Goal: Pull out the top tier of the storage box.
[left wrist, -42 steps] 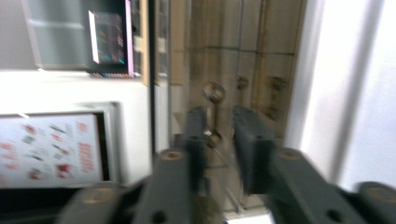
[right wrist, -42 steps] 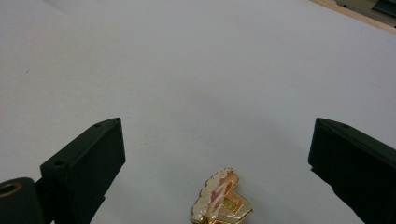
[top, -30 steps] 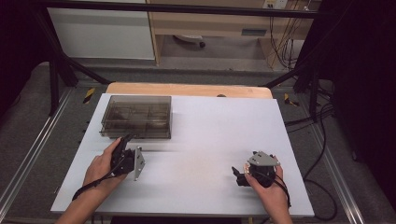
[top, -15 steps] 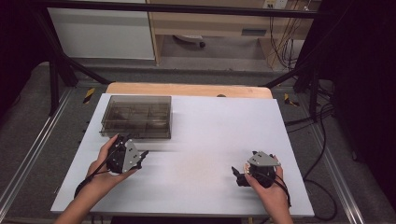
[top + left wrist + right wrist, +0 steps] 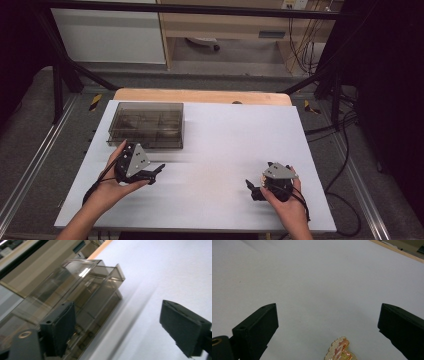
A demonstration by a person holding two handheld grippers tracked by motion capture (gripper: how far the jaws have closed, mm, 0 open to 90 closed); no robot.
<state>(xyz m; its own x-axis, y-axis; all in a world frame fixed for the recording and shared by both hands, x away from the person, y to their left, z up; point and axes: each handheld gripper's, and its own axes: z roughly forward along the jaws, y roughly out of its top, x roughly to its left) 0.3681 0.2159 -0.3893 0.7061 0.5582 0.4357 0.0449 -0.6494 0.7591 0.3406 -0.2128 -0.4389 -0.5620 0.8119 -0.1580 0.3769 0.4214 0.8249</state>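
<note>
The left hand-held gripper has turned rightward, its jaws just opening, empty; one smoky box sits lengthwise just beyond. The right hand-held gripper gapes over one pin.

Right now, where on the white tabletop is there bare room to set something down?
The widest free patch is the middle and far right of the tabletop, between the clear box and the right edge. The near strip between the two hands is also bare. It is tight at the left, where the left claw sits just in front of the box.
</note>
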